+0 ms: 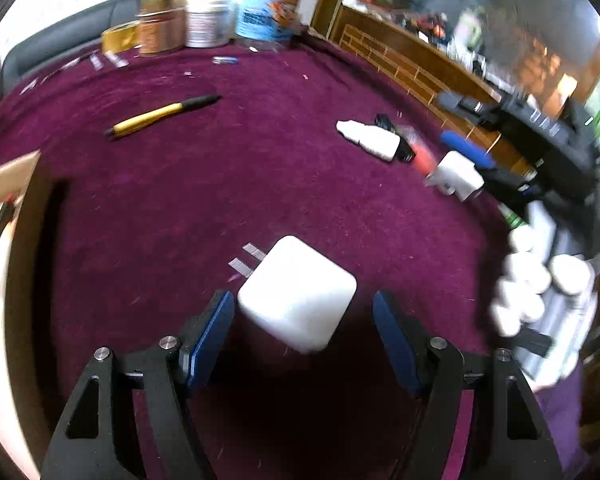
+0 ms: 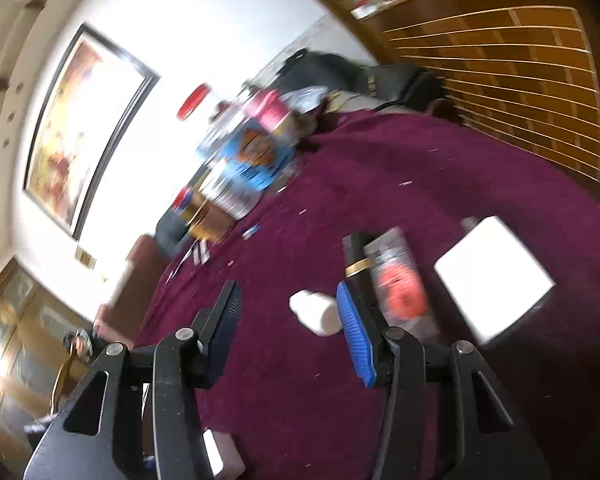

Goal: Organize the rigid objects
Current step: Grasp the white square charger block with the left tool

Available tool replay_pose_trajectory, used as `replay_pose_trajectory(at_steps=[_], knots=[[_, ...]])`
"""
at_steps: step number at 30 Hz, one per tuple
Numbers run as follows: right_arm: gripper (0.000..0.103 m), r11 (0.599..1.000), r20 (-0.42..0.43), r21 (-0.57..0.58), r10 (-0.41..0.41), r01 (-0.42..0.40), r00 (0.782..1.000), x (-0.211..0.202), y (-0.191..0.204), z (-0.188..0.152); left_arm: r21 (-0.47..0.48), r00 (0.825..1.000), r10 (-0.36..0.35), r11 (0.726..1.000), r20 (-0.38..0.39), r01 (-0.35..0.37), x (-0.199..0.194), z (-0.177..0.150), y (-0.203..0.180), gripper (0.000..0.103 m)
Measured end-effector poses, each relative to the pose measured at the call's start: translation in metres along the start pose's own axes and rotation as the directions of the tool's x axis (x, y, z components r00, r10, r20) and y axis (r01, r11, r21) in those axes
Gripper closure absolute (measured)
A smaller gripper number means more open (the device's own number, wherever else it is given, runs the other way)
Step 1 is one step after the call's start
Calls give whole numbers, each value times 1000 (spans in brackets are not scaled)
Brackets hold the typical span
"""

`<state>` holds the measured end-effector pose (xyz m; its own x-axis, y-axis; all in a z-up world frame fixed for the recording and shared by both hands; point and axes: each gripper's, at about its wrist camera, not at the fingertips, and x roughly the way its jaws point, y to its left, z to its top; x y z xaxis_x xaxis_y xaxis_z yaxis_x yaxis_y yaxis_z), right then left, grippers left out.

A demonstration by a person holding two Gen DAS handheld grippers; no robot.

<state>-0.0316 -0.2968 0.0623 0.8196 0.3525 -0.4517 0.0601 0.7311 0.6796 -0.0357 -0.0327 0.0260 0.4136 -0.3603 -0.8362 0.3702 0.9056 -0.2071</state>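
Observation:
In the left wrist view my left gripper is open, its blue pads either side of a white square charger with two metal prongs, lying on the purple cloth; the pads do not touch it. A yellow-and-black pen lies farther back. A small white bottle and another white charger lie at the right. In the right wrist view my right gripper is open and empty above the cloth, with the white bottle just beside its right pad and a white charger to the right.
Jars and tubs stand at the table's far edge. A cardboard box is at the left. A tray of white items sits at the right edge. A clear tube with an orange part and a black cylinder lie by the bottle.

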Motion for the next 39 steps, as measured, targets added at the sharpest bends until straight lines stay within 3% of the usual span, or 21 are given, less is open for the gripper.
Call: replay_pose_trajectory(at_steps=[5,7,10,18,20,27,31,39], knots=[[54,1000,9,11,-25,25,1000,2,1,1,125,994,108,986,35,-111,19,2,-20,33],[54,999,-3,-4,-49,49,999,4,2,0,125,993,107,986,38,-111,17,1,-17,43],[54,997,-24,-42,-72,71,997,13,7,-2,30,1000,5,1000,14,-6,5,2,6,47],[54,989,-114,-129,-83,68,990,29,18,-12,-92,994,-77,992,79,84,-50,-14,46,47],[54,980,-162,-174,-128,100,978,40,27,-10,-94,991,-82,991,103,92,-65,-19,54,47],[55,880,-245,-421,-343,220,907,91,54,-8,-133,981,-67,987,184,92,-112,-39,84,47],[55,805,-231,-523,-449,279,863,113,55,-9,-180,976,-14,982,218,54,-130,-49,111,47],[55,739,-149,-583,-506,338,850,124,72,1,-315,968,94,949,233,-16,-156,-78,170,47]])
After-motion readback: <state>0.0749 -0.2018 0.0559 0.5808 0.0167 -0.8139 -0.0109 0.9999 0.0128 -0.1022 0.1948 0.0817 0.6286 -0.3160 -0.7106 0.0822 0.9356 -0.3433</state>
